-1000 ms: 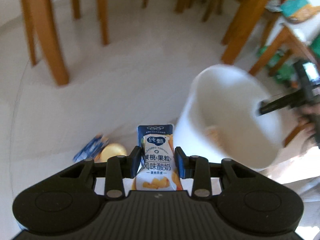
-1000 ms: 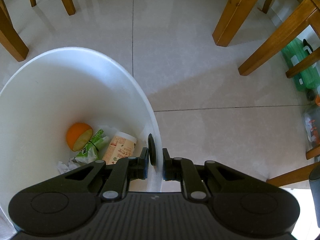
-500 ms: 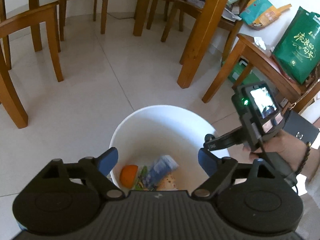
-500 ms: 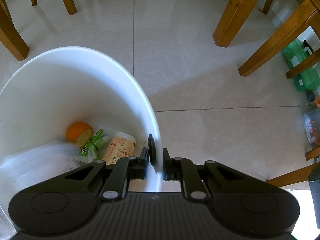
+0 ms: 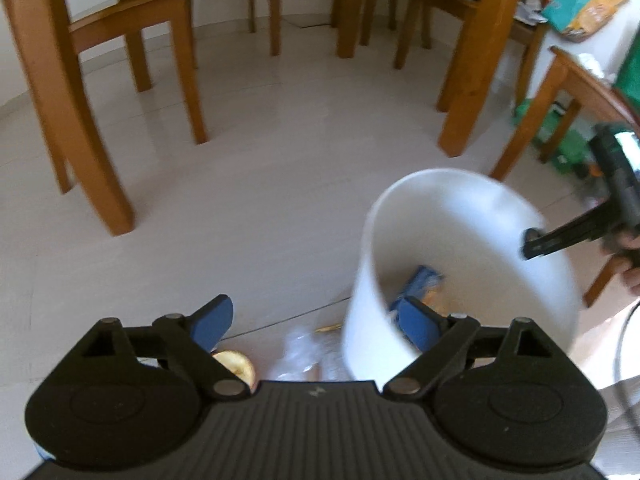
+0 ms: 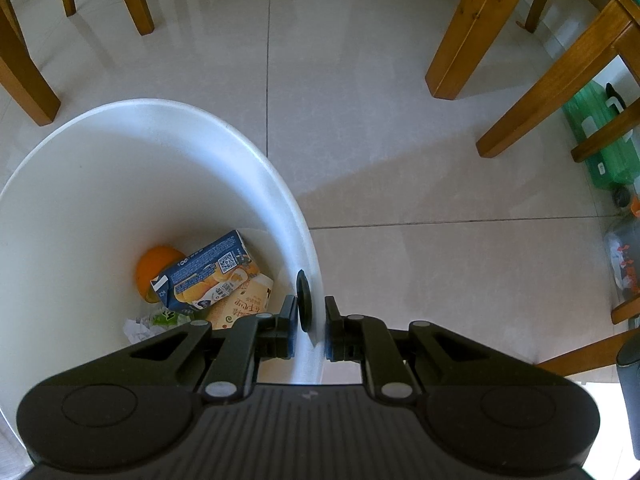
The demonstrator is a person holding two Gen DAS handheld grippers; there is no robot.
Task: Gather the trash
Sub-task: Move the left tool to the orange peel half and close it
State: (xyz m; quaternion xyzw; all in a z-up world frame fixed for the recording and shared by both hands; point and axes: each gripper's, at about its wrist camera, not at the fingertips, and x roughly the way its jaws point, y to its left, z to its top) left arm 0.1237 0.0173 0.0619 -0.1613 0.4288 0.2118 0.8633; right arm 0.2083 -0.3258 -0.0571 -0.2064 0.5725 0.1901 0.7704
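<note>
Blurred clear wrapper [image 5: 304, 354] behind left tool [image 5: 316, 326]

Wooden chair legs [image 6: 460, 32] on pale tiles [image 6: 400, 184]; a green, perhaps plastic, container [image 6: 604, 144].

Glossy tile floor [image 6: 400, 128] — wooden chair legs [image 6: 464, 40]

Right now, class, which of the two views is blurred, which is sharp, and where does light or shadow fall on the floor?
Left wrist view: motion-blurred, the white bin and chair legs smeared. Right wrist view: sharp, the carton print is crisp; a slanting shadow edge crosses the floor tiles beside the bin.
</note>
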